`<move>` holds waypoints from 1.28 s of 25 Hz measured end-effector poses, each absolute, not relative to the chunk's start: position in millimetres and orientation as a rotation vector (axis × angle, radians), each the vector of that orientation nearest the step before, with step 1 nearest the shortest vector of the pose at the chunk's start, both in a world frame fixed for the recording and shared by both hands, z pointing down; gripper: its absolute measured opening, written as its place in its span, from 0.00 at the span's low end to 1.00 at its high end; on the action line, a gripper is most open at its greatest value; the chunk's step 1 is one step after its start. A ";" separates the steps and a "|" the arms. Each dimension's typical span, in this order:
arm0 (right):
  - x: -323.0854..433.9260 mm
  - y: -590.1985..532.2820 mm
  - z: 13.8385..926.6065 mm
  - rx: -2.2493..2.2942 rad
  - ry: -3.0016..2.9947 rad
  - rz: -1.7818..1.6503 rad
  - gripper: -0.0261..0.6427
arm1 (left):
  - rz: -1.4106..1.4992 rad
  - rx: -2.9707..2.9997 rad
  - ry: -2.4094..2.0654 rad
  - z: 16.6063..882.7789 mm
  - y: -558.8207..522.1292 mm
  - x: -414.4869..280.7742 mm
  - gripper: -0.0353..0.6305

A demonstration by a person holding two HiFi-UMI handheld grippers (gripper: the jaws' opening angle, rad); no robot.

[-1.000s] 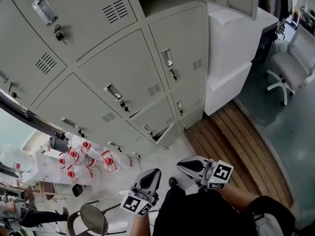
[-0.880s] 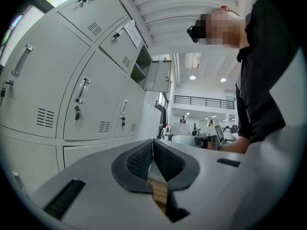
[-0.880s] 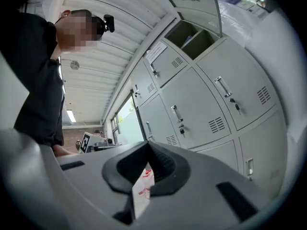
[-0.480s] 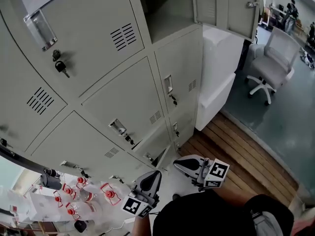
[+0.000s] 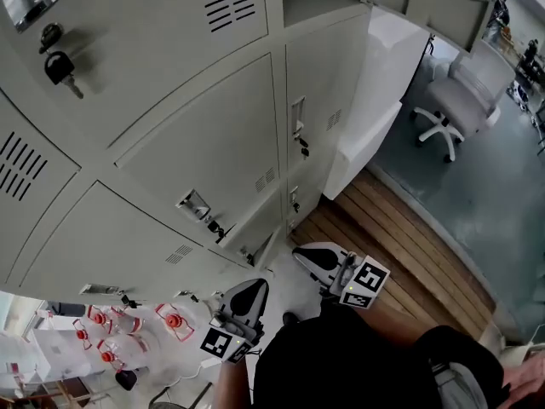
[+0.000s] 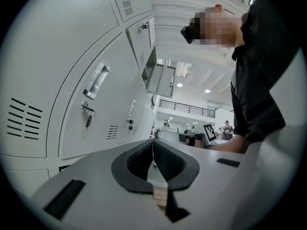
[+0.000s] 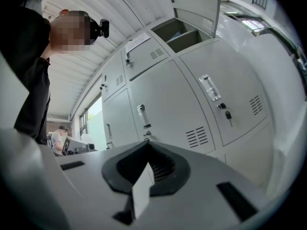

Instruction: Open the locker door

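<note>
Locker bank: grey, fills view ahead of me. Locker door: shut, key hanging in lock, apart from both grippers. My left gripper: jaws fully together, nothing held. My right gripper: jaws fully together, nothing held, near left one.

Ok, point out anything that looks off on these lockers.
One low locker door near the floor stands ajar, its edge tilted out from the row, and a top locker door hangs wide open. The other doors in view sit flush.
</note>
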State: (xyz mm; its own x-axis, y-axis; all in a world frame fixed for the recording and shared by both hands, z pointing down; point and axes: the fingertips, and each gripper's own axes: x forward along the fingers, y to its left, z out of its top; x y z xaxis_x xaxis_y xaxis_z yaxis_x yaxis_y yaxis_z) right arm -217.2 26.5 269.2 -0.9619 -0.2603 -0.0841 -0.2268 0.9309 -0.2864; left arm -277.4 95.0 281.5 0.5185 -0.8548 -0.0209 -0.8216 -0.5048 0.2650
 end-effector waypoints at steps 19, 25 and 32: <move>-183.8 -137.8 414.0 -0.511 3.127 -0.418 0.19 | -0.120 2.229 -1.678 355.5 25.2 -255.8 0.08; -192.9 -172.7 465.8 -0.508 3.191 -0.425 0.19 | -0.088 2.143 -1.744 368.3 24.9 -250.8 0.08; -205.0 -199.7 525.0 -0.526 3.272 -0.416 0.19 | -0.050 2.050 -1.796 382.6 34.2 -241.1 0.08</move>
